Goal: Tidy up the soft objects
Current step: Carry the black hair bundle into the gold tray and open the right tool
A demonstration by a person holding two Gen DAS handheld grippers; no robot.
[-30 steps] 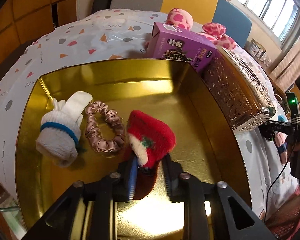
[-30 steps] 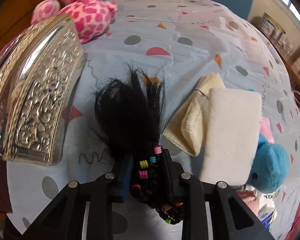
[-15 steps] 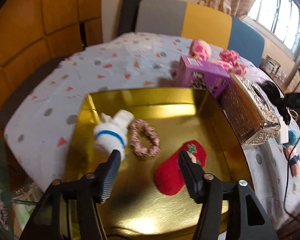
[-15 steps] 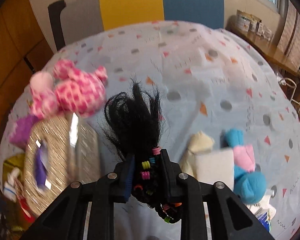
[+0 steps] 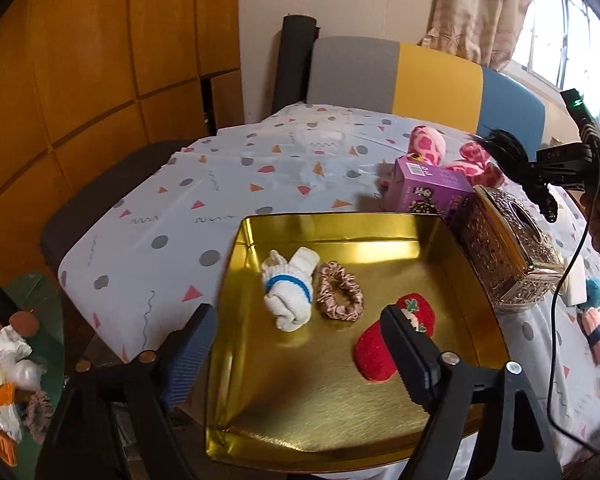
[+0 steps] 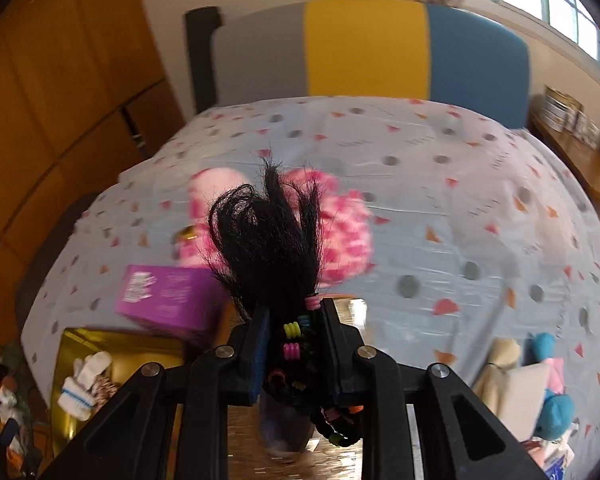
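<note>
My left tool (image 5: 296, 354) is wide open, holding nothing, hovering above the near side of the gold tray (image 5: 340, 412) on the desk (image 5: 188, 216). In the tray: white sock with blue band (image 5: 290, 294), pink satin scrunchie (image 5: 340, 296) just beside it, red knit sock (image 5: 384, 340) lying flat nearer my right finger, partly hidden by it. My right tool (image 6: 296, 344) is clamped on a black hair tuft with colored bands (image 6: 272, 252), held up in the air over the desk; strands fan upward, beaded end hangs below the fingers. Beyond the tray: purple box (image 5: 428, 192), pink spotted plush (image 5: 428, 146), embossed metal tissue box (image 5: 508, 252) touching the tray's right edge. From the right wrist view, cream pouch (image 6: 496, 364), white pad (image 6: 528, 396) and blue plush (image 6: 556, 412) sit at far right, blurred.
</note>
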